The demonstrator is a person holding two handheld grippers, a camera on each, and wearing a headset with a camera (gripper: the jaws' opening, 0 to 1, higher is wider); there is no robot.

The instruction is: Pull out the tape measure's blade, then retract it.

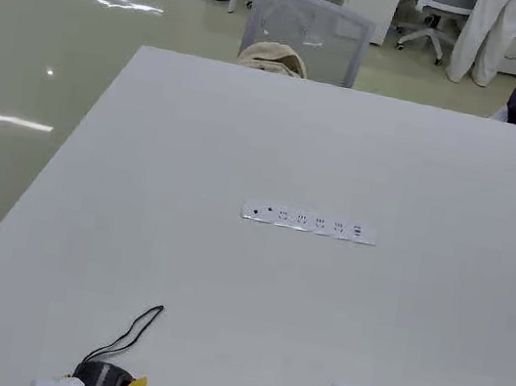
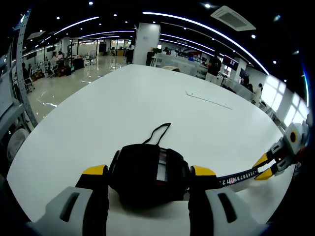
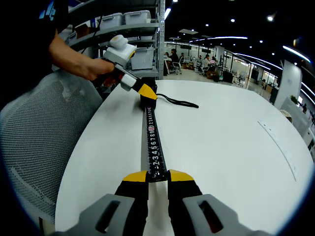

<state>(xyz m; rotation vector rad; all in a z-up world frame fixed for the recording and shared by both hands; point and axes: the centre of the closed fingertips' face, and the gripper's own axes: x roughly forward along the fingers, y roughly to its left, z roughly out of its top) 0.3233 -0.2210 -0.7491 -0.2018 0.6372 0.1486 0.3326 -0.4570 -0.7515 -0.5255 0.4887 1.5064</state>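
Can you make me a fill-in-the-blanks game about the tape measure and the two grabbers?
1. The left gripper is shut on the tape measure's case, which is coloured ____.
2. The right gripper pinches the end of the pulled-out ____.
3. Both grippers have tips coloured ____.
Missing words: black, blade, yellow.

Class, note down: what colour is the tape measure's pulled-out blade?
The blade is black with white numerals, clearest in the right gripper view.

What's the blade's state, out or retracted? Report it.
Out: the blade spans from the case, held in the left gripper, to the right gripper, shut on it.
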